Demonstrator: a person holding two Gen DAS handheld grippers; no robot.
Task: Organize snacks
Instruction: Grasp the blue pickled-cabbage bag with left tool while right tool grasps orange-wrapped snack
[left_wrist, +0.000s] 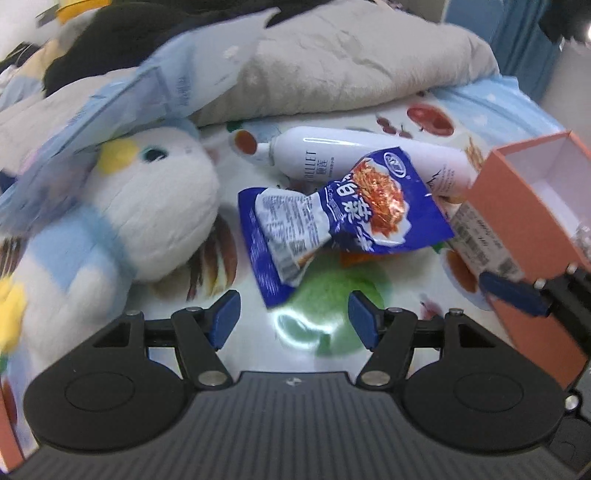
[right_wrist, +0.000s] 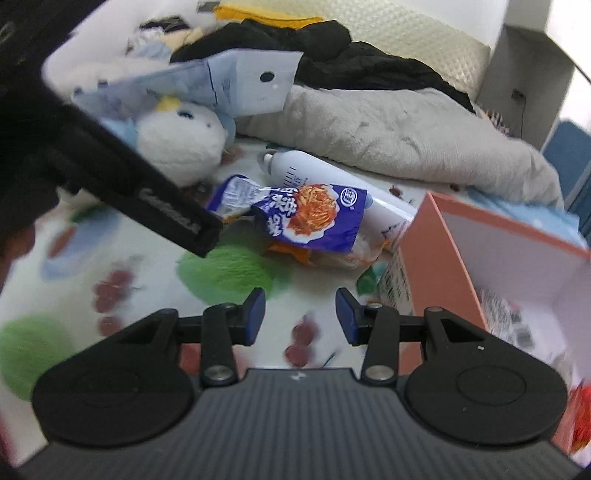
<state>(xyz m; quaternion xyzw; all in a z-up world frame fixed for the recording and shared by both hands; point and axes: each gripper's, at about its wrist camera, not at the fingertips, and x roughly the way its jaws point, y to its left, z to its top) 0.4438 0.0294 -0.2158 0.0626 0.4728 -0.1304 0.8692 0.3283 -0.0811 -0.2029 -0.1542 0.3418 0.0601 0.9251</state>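
Note:
A crumpled blue snack packet (left_wrist: 332, 218) with a picture of orange shreds lies on the fruit-print tablecloth (left_wrist: 258, 314), just ahead of my open, empty left gripper (left_wrist: 293, 319). It also shows in the right wrist view (right_wrist: 295, 214), beyond my open, empty right gripper (right_wrist: 300, 314). An orange snack piece (right_wrist: 291, 253) peeks out under the packet. An open salmon-pink box (right_wrist: 480, 266) with a white inside stands at the right and holds small wrapped items (right_wrist: 506, 314). The box also shows in the left wrist view (left_wrist: 532, 206), with the right gripper's blue finger (left_wrist: 513, 291) beside it.
A white spray bottle (left_wrist: 354, 155) lies behind the packet. A white and blue plush toy (left_wrist: 122, 206) sits at the left under a pale blue paper pack (left_wrist: 147, 96). A beige cushion (right_wrist: 388, 125) and black cloth (right_wrist: 332, 55) lie behind. The left gripper's black body (right_wrist: 110, 158) crosses the right wrist view.

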